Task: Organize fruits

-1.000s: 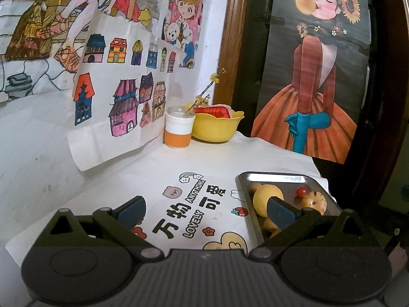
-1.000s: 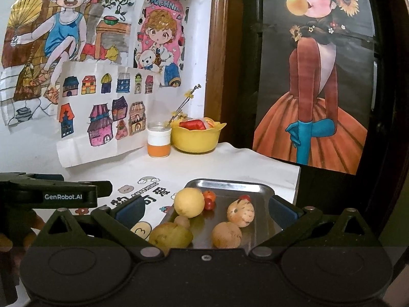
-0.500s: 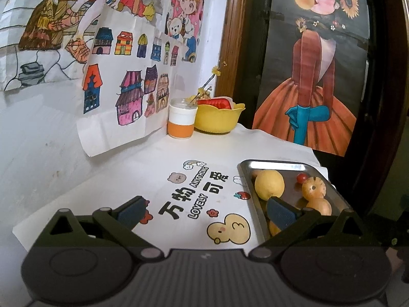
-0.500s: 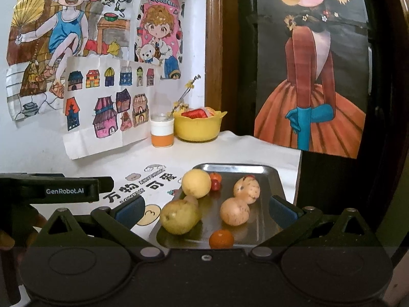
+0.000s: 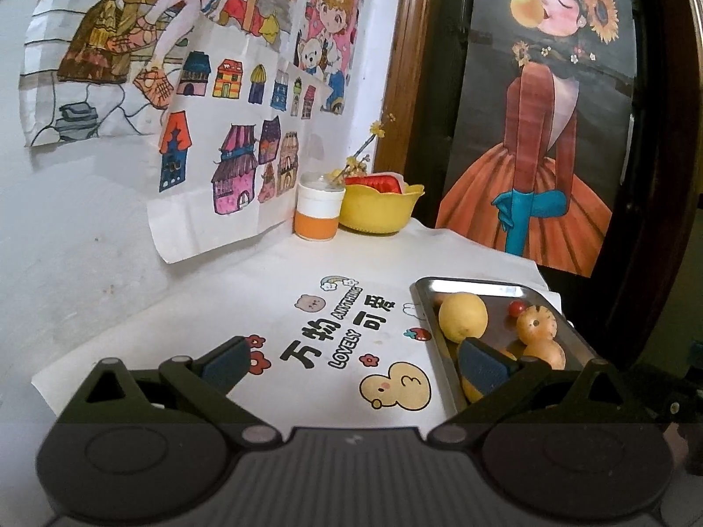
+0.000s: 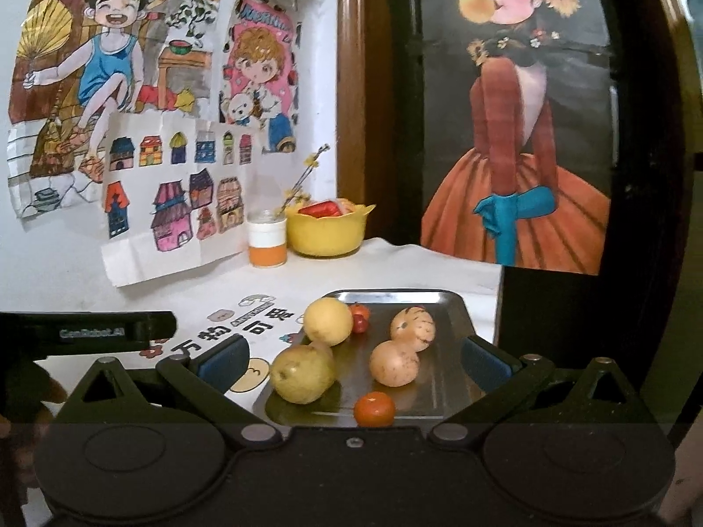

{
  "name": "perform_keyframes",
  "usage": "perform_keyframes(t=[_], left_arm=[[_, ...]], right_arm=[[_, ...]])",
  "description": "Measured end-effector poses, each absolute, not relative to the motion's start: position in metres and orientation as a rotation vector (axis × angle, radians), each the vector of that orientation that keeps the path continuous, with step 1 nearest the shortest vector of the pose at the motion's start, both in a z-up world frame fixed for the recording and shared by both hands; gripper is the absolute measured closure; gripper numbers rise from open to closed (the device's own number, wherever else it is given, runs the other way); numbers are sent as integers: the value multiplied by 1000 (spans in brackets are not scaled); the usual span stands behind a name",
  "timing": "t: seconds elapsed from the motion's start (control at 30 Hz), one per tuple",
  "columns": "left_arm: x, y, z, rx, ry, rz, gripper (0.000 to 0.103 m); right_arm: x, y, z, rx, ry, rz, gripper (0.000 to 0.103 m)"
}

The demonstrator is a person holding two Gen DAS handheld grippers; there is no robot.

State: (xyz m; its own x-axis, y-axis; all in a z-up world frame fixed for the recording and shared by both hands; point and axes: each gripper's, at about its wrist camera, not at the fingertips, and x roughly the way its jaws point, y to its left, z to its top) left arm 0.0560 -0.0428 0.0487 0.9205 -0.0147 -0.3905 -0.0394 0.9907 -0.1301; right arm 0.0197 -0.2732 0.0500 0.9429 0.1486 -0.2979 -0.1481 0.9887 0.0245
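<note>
A steel tray [image 6: 461, 316] sits near the table's right edge and holds several fruits: a yellow round fruit [image 6: 328, 321], a green-yellow pear [image 6: 302, 374], two tan fruits [image 6: 393, 362], a small orange [image 6: 374, 408] and red cherry tomatoes [image 6: 359, 318]. My right gripper [image 6: 353, 362] hovers open just in front of the tray, nothing between its fingers. My left gripper [image 5: 353, 360] is open over the printed mat, left of the tray [image 5: 479, 286]. A yellow bowl [image 6: 326, 235] with red fruit stands at the back.
An orange-and-white cup [image 6: 266, 241] with flower stems stands beside the bowl against the wall. Paper drawings [image 6: 175, 189] hang low over the table's back left. The table edge [image 6: 498, 290] drops off right of the tray. The left gripper's body [image 6: 88, 333] shows at left.
Both grippers have drawn back and risen, so more of the tray shows, including the small orange at its near end. Both stay open. No fruit has moved.
</note>
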Motion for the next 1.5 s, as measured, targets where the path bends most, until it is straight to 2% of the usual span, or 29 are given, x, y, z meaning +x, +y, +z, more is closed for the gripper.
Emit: perform_keyframes(t=[0.9, 1.5], left_arm=[[10, -35, 27, -107, 412, -2, 0], [-6, -32, 20, -101, 427, 12, 0]], right_arm=[[-32, -270, 19, 26, 339, 107, 1], [-44, -268, 19, 15, 310, 103, 1]])
